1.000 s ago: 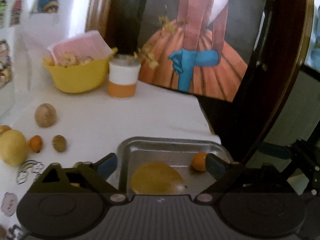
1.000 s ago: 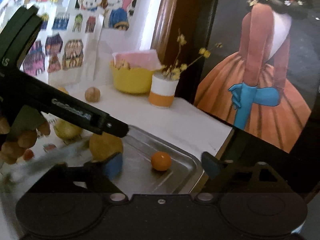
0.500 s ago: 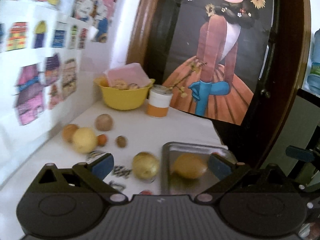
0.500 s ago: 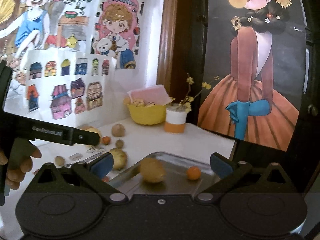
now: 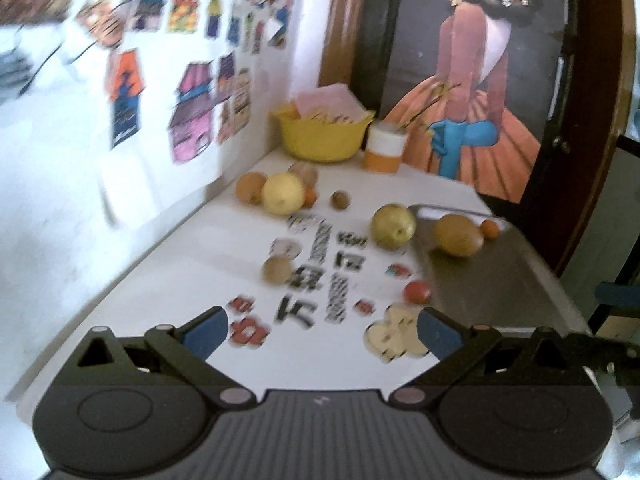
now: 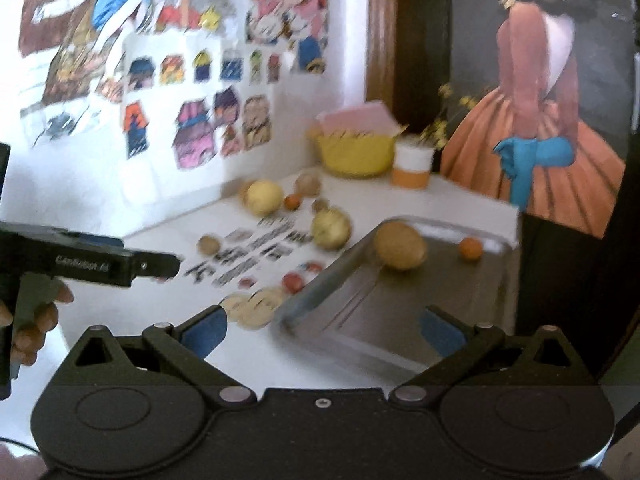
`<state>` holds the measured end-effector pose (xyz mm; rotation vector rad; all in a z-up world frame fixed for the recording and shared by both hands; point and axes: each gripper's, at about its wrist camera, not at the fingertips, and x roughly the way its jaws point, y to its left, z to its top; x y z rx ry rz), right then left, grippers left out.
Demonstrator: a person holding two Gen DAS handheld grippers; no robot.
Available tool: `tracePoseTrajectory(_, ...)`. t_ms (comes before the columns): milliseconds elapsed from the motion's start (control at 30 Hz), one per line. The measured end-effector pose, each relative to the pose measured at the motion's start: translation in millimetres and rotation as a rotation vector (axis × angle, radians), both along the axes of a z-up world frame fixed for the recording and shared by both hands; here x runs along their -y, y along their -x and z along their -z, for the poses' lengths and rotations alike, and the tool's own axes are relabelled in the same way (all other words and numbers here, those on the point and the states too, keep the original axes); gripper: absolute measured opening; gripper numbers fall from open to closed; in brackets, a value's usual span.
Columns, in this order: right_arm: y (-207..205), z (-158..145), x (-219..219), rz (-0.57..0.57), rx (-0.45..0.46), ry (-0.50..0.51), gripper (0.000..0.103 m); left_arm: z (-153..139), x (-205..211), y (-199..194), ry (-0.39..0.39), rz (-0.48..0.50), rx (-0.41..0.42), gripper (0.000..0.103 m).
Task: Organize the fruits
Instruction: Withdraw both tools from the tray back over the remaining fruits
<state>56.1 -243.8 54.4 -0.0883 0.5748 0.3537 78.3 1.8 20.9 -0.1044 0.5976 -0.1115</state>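
Both grippers, left (image 5: 320, 330) and right (image 6: 322, 330), were held wide apart with nothing gripped. A mango (image 6: 399, 245) and small orange (image 6: 470, 248) were seen in the tray (image 6: 360, 320), center-right; other fruit was scattered mid-frame on the table (image 5: 192, 280).

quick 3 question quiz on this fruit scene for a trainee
1. True or false: the left gripper holds a fruit.
2. How many fruits lie in the tray?
3. Which sits just outside the tray's left rim? A) yellow bowl B) red fruit C) cup

Key
1. False: both it and the right gripper are open and empty.
2. Two: a large yellow-brown fruit and a small orange one.
3. B.
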Motion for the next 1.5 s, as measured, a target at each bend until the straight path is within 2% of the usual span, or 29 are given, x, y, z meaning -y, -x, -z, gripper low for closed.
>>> tracePoseTrajectory(133,1,13,-18,-0.035,-0.072,0.0,0.102,10,-13,7,-0.052,-0.05,-0.04,0.103)
tracePoseTrajectory(333,-13,25,-33,-0.075,-0.127,-0.007,0.102,18,-29,9,-0.062,-0.072,-0.065,0.103)
tracePoseTrajectory(533,-38,28,-43,-0.117,-0.115,0.033,0.102,20,-39,-3,-0.069,-0.091,-0.077,0.103)
tracePoseTrajectory(667,-58,27,-46,-0.148,-0.102,0.06,0.102,16,-42,-19,-0.06,-0.046,-0.073,0.103)
tracePoseTrajectory(967,-88,28,-54,-0.211,-0.073,0.097,0.102,16,-29,-56,-0.115,0.024,-0.043,0.103)
tracePoseTrajectory(1133,-102,31,-58,-0.217,-0.057,0.132,0.088,22,-23,-77,-0.114,0.052,-0.048,0.103)
tracePoseTrajectory(1367,-123,37,-57,-0.221,-0.064,0.145,0.083,32,-17,-100,-0.138,0.022,-0.04,0.102)
tracePoseTrajectory(1500,-131,42,-58,-0.225,-0.072,0.145,0.069,35,-18,-111,-0.128,0.019,-0.063,0.102)
